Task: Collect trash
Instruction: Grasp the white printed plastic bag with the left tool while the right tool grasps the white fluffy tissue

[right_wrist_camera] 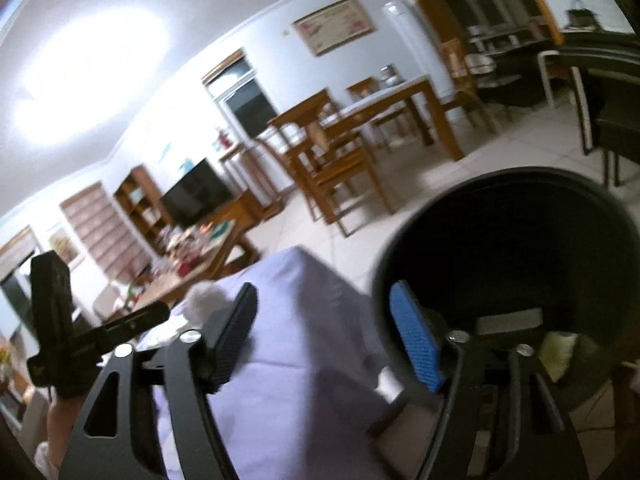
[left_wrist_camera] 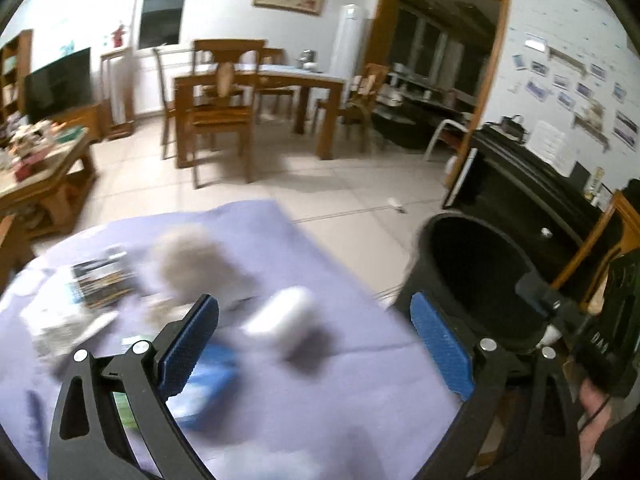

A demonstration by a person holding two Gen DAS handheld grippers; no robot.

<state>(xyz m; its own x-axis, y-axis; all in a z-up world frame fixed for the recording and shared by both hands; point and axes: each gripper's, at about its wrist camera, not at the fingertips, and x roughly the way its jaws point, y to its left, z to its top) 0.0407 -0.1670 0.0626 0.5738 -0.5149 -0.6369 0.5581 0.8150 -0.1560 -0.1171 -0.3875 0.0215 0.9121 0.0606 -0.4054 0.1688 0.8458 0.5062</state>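
Note:
A table with a lilac cloth (left_wrist_camera: 320,380) holds blurred trash: a crumpled grey-white paper wad (left_wrist_camera: 188,258), a white cylinder-like item (left_wrist_camera: 286,318), a dark printed wrapper (left_wrist_camera: 102,280) and a blue packet (left_wrist_camera: 212,380). My left gripper (left_wrist_camera: 316,344) is open and empty above the cloth. A black trash bin (left_wrist_camera: 476,280) stands off the table's right edge. In the right wrist view my right gripper (right_wrist_camera: 324,336) is open and empty between the cloth (right_wrist_camera: 288,360) and the bin (right_wrist_camera: 508,264). Pale trash (right_wrist_camera: 560,354) lies inside the bin. The paper wad (right_wrist_camera: 206,300) shows behind the left finger.
A tiled floor (left_wrist_camera: 340,188) lies beyond the table. A wooden dining table with chairs (left_wrist_camera: 256,96) stands further back. A cluttered coffee table (left_wrist_camera: 36,160) and TV (left_wrist_camera: 58,84) are at the left. A black cabinet (left_wrist_camera: 520,184) stands at the right. The other gripper's body (right_wrist_camera: 52,320) is at the left.

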